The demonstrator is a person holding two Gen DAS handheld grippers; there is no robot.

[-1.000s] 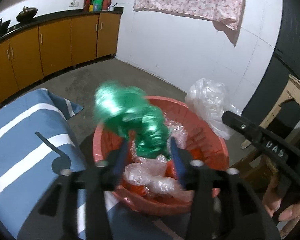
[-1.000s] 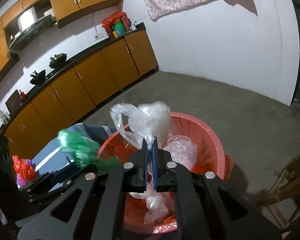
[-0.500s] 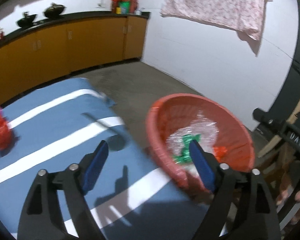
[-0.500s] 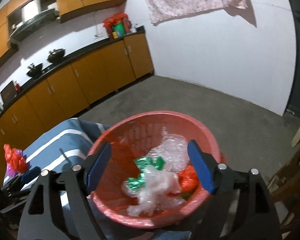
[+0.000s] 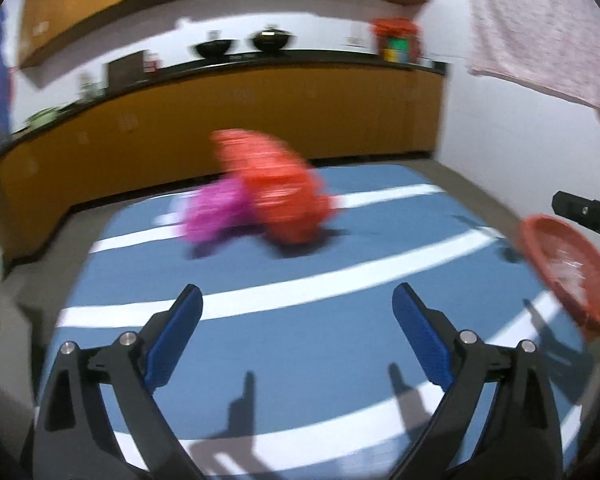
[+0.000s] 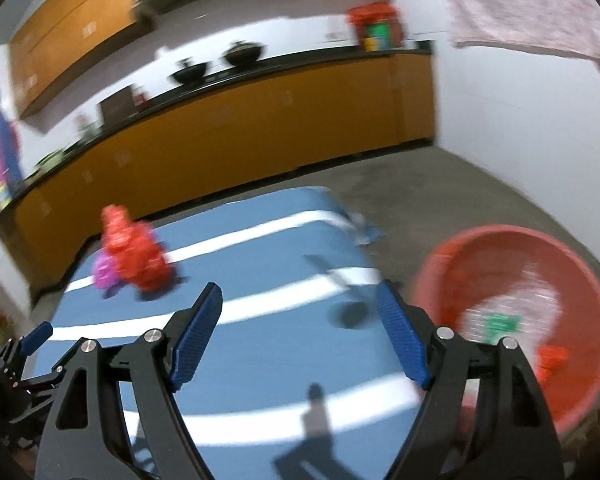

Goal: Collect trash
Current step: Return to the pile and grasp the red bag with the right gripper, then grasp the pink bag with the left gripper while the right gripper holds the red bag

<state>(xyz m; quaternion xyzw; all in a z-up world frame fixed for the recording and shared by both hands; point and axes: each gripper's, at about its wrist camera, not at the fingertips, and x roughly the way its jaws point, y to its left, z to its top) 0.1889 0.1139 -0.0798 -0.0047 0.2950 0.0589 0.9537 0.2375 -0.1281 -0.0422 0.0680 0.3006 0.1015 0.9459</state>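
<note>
Swung away from the red basket [image 6: 516, 320] since a half-second ago, both views now facing the blue striped cloth [image 5: 300, 344] instead of the basket's inside. Left gripper [image 5: 298, 334] spread wide, holding nothing; right gripper [image 6: 300, 332] equally wide and empty. Ahead, near the cloth's far left corner: crumpled red wrapper [image 5: 280, 196] touching a pink one [image 5: 216, 212], both smeared by motion blur, so probably thin plastic film.

Risks from here: closing too early and pinching the cloth along with the film; grabbing only one piece where the two overlap; light film slipping from the pads on the carry across to the basket beyond the cloth's right edge.

Around: grey concrete floor [image 6: 440, 196], orange cabinets [image 5: 260, 120] under a dark counter with two black pots [image 5: 244, 42], patterned fabric [image 5: 548, 32] hung on the white wall.
</note>
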